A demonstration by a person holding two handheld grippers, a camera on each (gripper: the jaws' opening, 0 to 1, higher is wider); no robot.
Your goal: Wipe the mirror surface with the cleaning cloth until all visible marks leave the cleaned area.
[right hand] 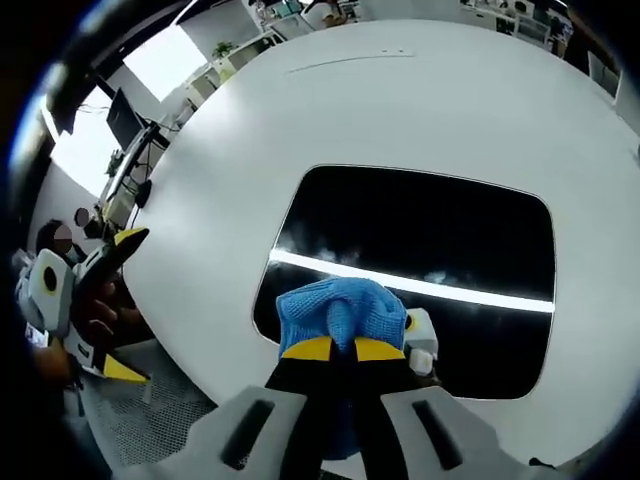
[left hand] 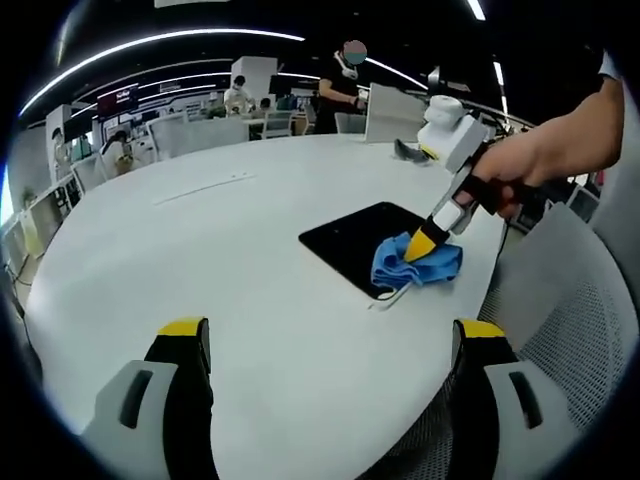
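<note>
A: Judging risk: what is seen?
B: The right gripper (right hand: 340, 350), clamped on the blue cloth (right hand: 335, 305), is pressed on the mirror (right hand: 430, 235) near the table (left hand: 220, 250) edge; the left gripper (left hand: 330, 345) is held apart.
A: The mirror could be pushed off.

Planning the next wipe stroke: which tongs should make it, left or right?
Right. The right tongs are shut on the blue cloth, which already rests on the mirror. The left tongs are open, hold nothing, and hover over the white table, off the mirror.
</note>
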